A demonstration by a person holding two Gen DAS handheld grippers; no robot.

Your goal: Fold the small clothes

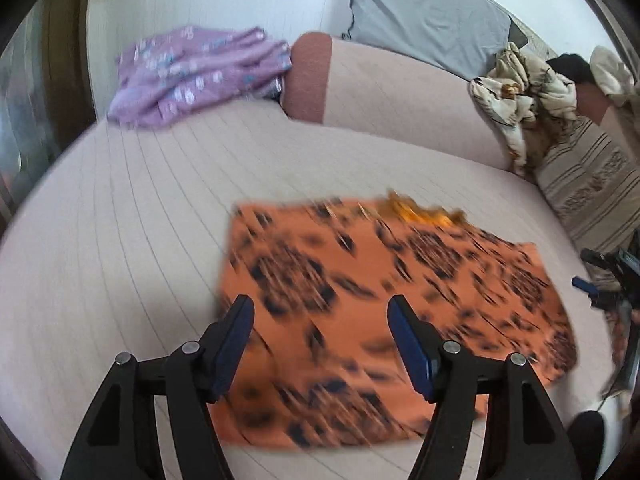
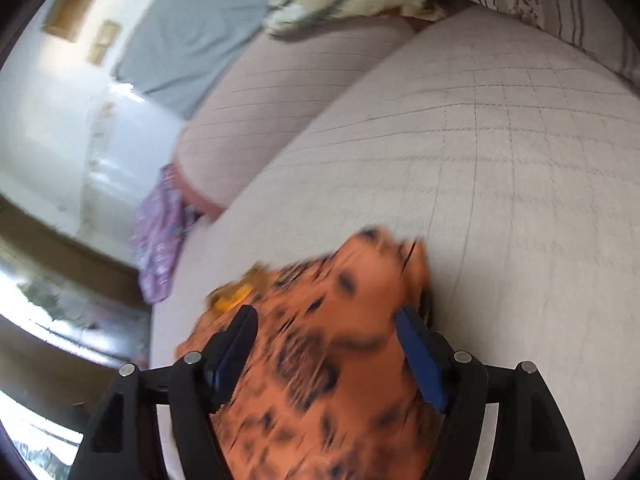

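Sofa: a wide seat of pale pinkish quilted fabric is seen in both wrist views, its stitched lines running across the cushion; a back cushion of the same cloth with a terracotta end panel is set behind it.
Grey sheet: a flat grey cloth is draped over the sofa back against the white wall.
Striped pillow: a cream pillow with brown stripes and a leaf pattern is propped at the right end of the seat.
Orange garment: an orange cloth with a dark blotched print is spread nearly flat on the seat in the left wrist view, with a yellow-orange frill bunched at its far edge; everything is blurred, so the exact outline cannot be told.
Purple garment: a crumpled lilac piece with pale blue and white print is piled at the far left of the seat, well apart from the orange one.
Cream blanket: a rumpled cream and brown throw is heaped near the striped pillow.
Left gripper: the black fingers with blue pads are spread wide above the near part of the orange cloth, nothing held.
Right gripper: the fingers are spread wide, with orange cloth lying between them; contact cannot be told.
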